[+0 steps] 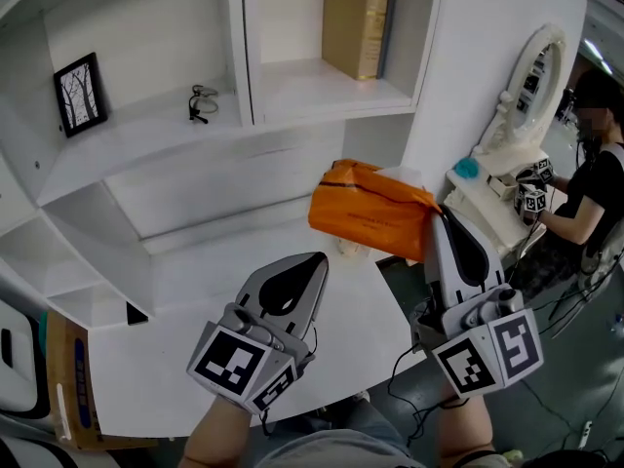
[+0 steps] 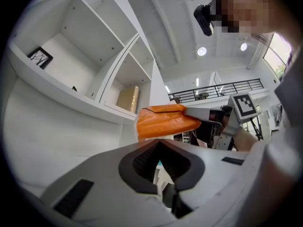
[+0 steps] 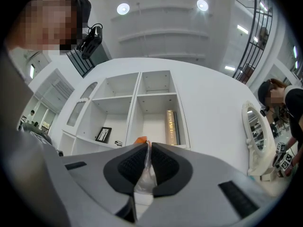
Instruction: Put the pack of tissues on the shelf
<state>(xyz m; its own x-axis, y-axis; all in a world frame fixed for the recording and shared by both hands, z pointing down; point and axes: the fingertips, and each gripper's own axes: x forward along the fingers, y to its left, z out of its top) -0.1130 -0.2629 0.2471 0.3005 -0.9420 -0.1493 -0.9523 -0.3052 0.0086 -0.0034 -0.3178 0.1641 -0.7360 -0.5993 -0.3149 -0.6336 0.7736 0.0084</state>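
Observation:
The orange pack of tissues hangs in the air in front of the white shelf unit, over the lower ledge. My right gripper is shut on the pack's right end. In the right gripper view, clear wrapper is pinched between the pads and an orange corner of the pack shows past the right gripper. My left gripper is below and left of the pack, apart from it, shut with nothing in it. From the left gripper the pack shows just above the closed tips.
A tan book stands in the right compartment. A framed picture and a small dark object sit in the left one. A white mirror stand and a seated person are at right. A cardboard box is at lower left.

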